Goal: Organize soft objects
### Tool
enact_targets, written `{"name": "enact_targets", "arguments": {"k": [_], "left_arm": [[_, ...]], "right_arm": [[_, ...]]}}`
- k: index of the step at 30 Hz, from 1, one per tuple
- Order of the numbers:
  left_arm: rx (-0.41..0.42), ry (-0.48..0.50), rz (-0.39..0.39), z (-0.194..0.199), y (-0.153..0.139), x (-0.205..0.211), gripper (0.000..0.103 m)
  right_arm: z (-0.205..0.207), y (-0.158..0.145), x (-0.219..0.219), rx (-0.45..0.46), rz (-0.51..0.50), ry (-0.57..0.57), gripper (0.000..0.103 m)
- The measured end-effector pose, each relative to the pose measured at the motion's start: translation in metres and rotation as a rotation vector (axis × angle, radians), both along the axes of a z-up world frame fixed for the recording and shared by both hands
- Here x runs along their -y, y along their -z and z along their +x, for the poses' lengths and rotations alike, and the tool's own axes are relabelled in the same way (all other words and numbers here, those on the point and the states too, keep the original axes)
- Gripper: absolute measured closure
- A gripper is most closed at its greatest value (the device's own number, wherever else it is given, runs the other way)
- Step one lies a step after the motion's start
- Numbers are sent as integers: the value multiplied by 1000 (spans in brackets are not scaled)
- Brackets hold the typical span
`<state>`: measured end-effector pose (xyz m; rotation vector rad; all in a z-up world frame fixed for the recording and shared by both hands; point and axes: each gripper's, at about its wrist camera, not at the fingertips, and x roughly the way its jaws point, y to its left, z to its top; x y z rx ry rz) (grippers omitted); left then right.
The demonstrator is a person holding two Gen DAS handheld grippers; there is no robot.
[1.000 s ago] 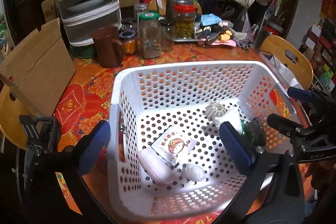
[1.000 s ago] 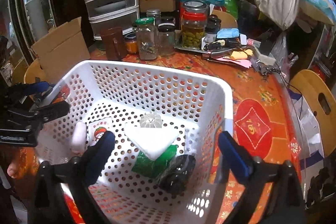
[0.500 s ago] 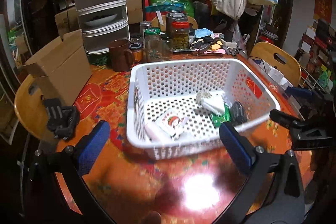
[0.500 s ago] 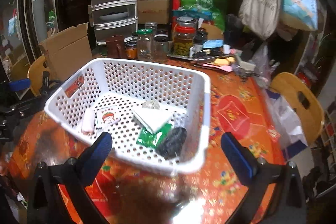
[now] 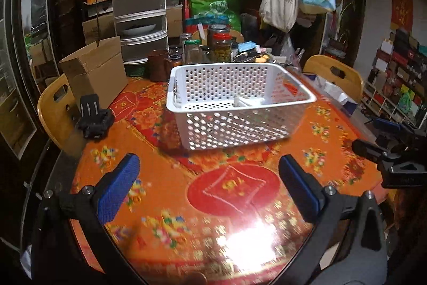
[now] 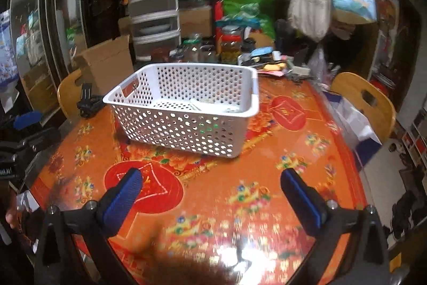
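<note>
While both grippers hang over the bare near part of the orange flowered tabletop (image 5: pixel 165 188), the white perforated basket (image 5: pixel 234 108) sits toward twelve o'clock, well apart from them. Left gripper (image 5: pixel 208 183) and right gripper (image 6: pixel 213 194) each have their blue-padded fingers (image 6: pixel 122 196) spread wide, holding nothing. A pale soft item (image 5: pixel 248 102) lies inside the basket; jars (image 5: pixel 221 47) stand beyond.

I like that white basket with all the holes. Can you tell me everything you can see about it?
The white basket looks like plastic: a rectangle with a smooth rim and walls full of round holes. It stands upright on the orange flowered tablecloth, in front of the jars. Something white lies inside, and something green shows through the holes in the right wrist view. Neither gripper touches it.
</note>
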<state>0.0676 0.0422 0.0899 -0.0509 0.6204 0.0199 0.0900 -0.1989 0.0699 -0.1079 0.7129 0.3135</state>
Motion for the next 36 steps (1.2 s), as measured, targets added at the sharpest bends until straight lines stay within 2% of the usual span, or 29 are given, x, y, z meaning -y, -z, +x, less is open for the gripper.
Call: {"name": "enact_targets", "arguments": {"k": [5, 9, 13, 27, 36], "left_arm": [[53, 15, -21, -55, -8, 15, 0], [69, 0, 10, -81, -14, 27, 0], [71, 17, -17, -92, -16, 33, 0], [49, 9, -30, -71, -14, 31, 0], [50, 11, -30, -71, -14, 32, 0]], "right_arm": [[-53, -15, 9, 100, 6, 19, 0], [-77, -22, 8, 115, -45, 51, 0], [-87, -24, 10, 99, 4, 8, 0], [-81, -21, 12, 99, 15, 32, 0], [-81, -21, 13, 99, 28, 32, 0]]}}
